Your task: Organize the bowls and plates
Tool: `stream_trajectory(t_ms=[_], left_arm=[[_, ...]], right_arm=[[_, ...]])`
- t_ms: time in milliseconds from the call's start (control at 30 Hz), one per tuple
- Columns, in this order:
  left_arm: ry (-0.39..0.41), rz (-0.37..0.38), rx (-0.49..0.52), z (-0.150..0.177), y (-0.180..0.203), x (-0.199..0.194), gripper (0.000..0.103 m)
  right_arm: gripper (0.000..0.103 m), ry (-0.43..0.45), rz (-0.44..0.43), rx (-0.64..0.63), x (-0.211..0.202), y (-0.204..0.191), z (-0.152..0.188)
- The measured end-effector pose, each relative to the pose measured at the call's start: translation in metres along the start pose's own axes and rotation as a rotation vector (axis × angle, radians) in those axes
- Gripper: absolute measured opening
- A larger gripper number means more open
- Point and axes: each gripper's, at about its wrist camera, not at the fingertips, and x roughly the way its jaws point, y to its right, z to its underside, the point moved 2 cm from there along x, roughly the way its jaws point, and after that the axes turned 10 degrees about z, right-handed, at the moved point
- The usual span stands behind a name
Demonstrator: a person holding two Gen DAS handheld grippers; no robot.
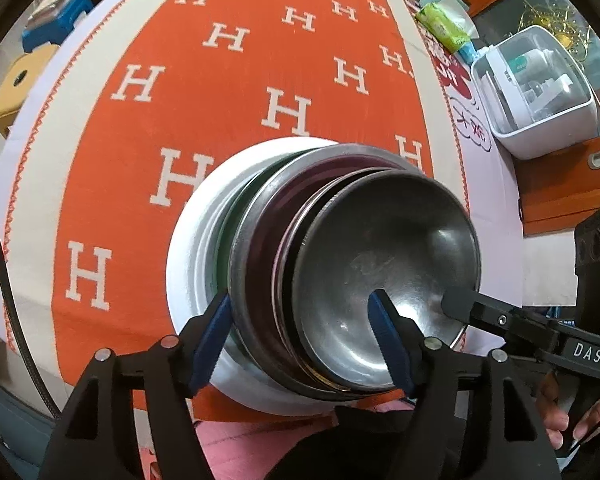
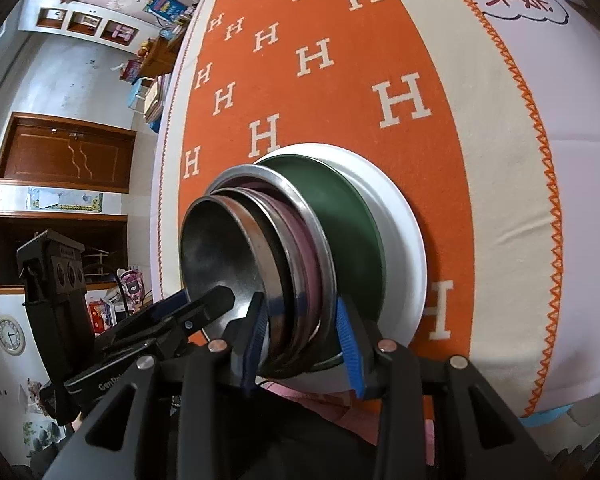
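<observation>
On the orange cloth (image 1: 140,184), nested stack (image 1: 284,264) sat. Left gripper (image 1: 300,336) spread wide, straddling the rims; right gripper (image 2: 302,340) narrower, probably clamping them.

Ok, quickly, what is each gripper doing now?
Left gripper: open, astride the rims of the bowls.
Right gripper: shut on the bowls.

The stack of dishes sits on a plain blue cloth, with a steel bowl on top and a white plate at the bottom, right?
Not quite: the cloth is orange with white H letters, as the left wrist view shows. The steel bowl on top and white plate at the bottom are right.
</observation>
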Motion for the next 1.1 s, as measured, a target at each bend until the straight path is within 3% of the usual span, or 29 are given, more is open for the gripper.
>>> stream_trajectory(t_ms=[200, 433, 667, 800, 1000, 1100], left_arm=[[0.073, 0.004, -0.020, 0.007, 0.004, -0.015, 0.072], [0.245, 0.043, -0.018, 0.030, 0.026, -0.043, 0.072], [0.371, -0.057, 0.038, 0.057, 0.051, -0.078, 0.072], [0.409, -0.136, 0.130, 0.071, 0.064, -0.103, 0.072], [0.434, -0.135, 0.217, 0.081, 0.068, -0.139, 0.078], [0.456, -0.152, 0.291, 0.085, 0.073, -0.157, 0.087]], right_arm=[[0.035, 0.077, -0.021, -0.031, -0.018, 0.005, 0.006], [0.041, 0.206, -0.068, -0.075, -0.038, 0.008, 0.018], [0.044, 0.377, -0.069, -0.143, -0.062, 0.010, 0.034], [0.058, 0.514, -0.013, -0.212, -0.081, 0.001, 0.044], [0.060, 0.592, 0.071, -0.255, -0.101, -0.014, 0.072], [0.078, 0.617, 0.109, -0.230, -0.113, -0.022, 0.091]])
